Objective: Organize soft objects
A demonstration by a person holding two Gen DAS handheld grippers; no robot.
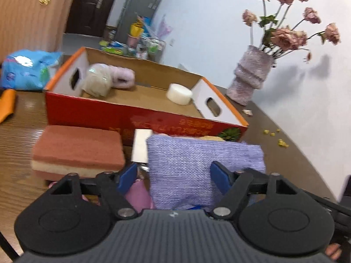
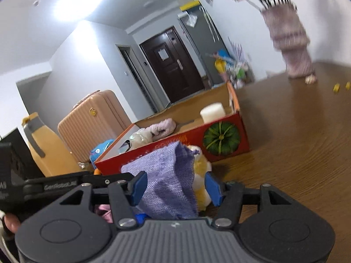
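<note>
A purple woven cloth (image 1: pixel 197 171) lies in front of the red cardboard box (image 1: pixel 122 114), between the blue fingertips of my left gripper (image 1: pixel 175 177), which is open around it. In the right wrist view the same cloth (image 2: pixel 166 182) sits between the fingers of my right gripper (image 2: pixel 175 186), also open, with a yellow and white plush (image 2: pixel 201 175) beside it. The box (image 2: pixel 193 140) holds a beige bundle (image 1: pixel 97 81), a pink fuzzy item (image 1: pixel 122 76) and a white round foam piece (image 1: pixel 178 93). A brown and cream sponge (image 1: pixel 79 151) lies left of the cloth.
A vase of dried roses (image 1: pixel 250 74) stands at the table's back right, with yellow crumbs (image 1: pixel 276 135) near it. A blue packet (image 1: pixel 28 69) and a pink suitcase (image 2: pixel 92 122) are at the left. An orange jug (image 2: pixel 46 151) stands near the suitcase.
</note>
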